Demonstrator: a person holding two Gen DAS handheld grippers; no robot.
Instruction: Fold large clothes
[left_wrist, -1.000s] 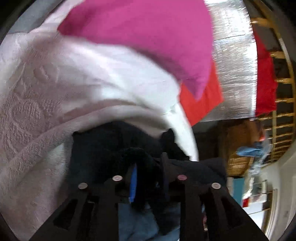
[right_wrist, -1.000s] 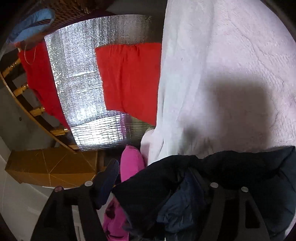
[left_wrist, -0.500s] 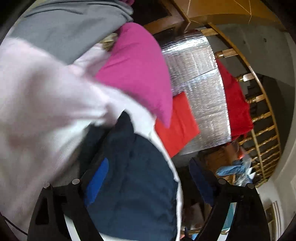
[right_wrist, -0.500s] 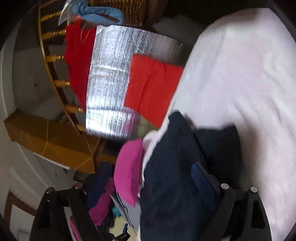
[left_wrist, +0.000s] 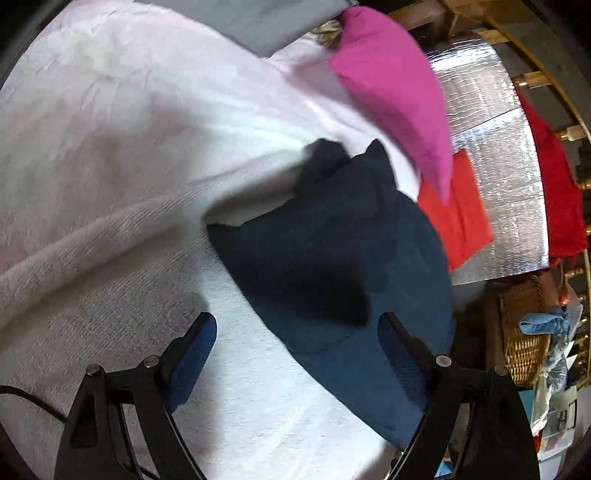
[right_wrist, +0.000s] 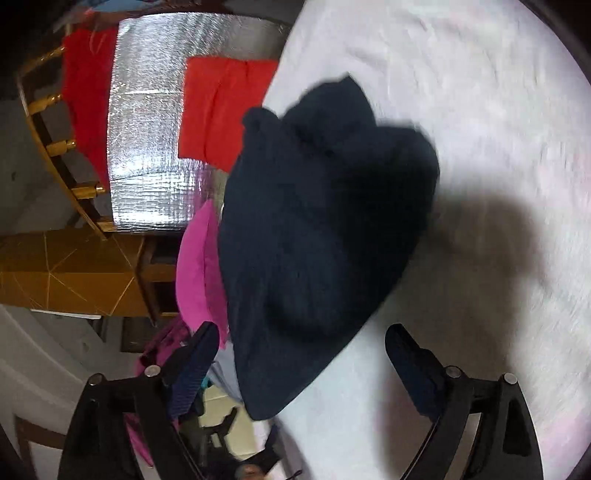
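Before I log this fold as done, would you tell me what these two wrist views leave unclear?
- Navy garment: type and neatness of fold unreadable; both views are motion-blurred, with dark shadow.
- Its near end in the left wrist view: hidden behind a finger of the left hand-held gripper.
- White blanket: extent cut off by the frame edge in the right wrist view.

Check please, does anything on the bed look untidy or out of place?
Yes. The dark navy garment lies in a bunched heap at the edge of the pale pink bedspread, one end hanging past the edge, not folded flat. Behind it a magenta pillow sits tilted at the bed's side. Nothing looks damaged or spilled.
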